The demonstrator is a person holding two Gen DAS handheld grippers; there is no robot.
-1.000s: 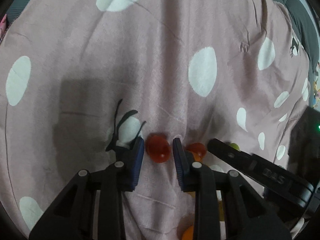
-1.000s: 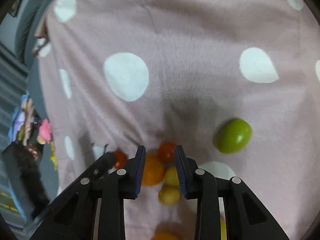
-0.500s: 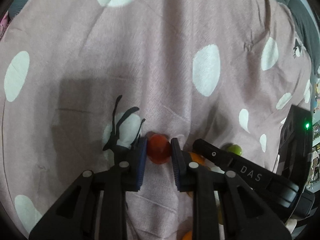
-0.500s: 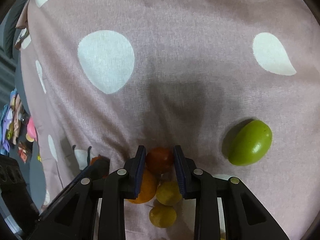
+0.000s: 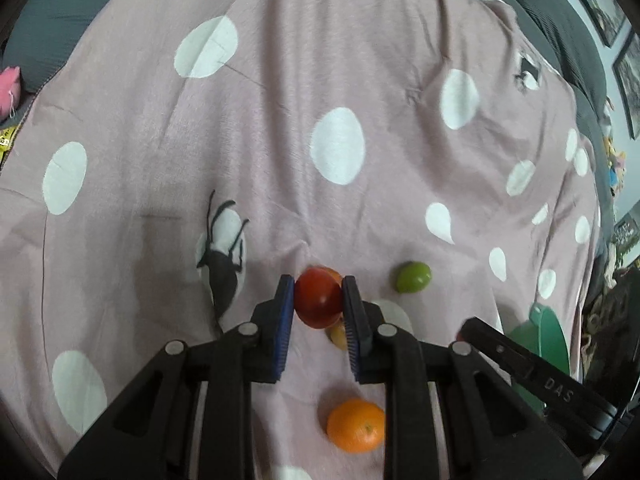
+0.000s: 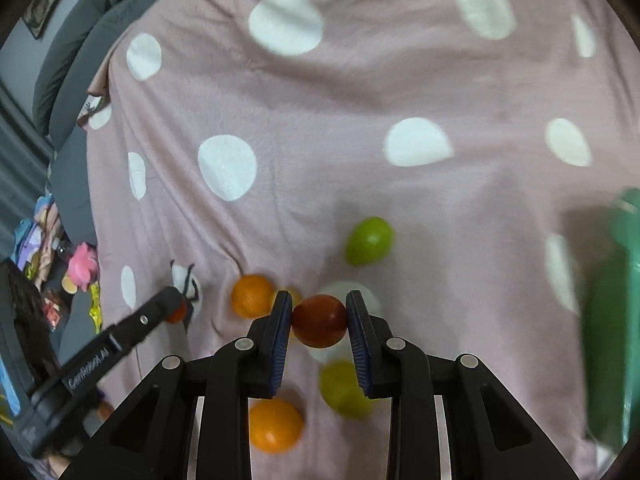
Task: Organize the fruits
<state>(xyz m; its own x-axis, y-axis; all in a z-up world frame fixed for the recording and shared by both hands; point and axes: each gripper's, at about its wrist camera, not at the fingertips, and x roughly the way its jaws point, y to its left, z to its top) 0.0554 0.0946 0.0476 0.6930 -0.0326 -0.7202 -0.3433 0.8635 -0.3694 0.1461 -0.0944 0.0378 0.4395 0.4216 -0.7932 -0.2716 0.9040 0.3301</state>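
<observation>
My left gripper point(image 5: 319, 307) is shut on a red fruit point(image 5: 318, 298) and holds it above the pink dotted cloth point(image 5: 280, 168). My right gripper point(image 6: 319, 320) is shut on another red fruit point(image 6: 319, 321), also lifted. On the cloth lie a green fruit point(image 6: 369, 241), also in the left wrist view point(image 5: 412, 277), oranges point(image 6: 251, 295) point(image 6: 275, 425) point(image 5: 355, 424), and a yellow-green fruit point(image 6: 340, 388). The left gripper shows in the right wrist view point(image 6: 172, 310), the right gripper's finger in the left wrist view point(image 5: 520, 364).
A green bowl point(image 5: 548, 340) sits at the right, also blurred in the right wrist view point(image 6: 616, 312). Grey cushions point(image 6: 80, 52) border the cloth. Toys and clutter point(image 6: 60, 268) lie off its left edge.
Both grippers closed on their red fruits and rose from the cloth. More fruit and the green bowl came into view.
</observation>
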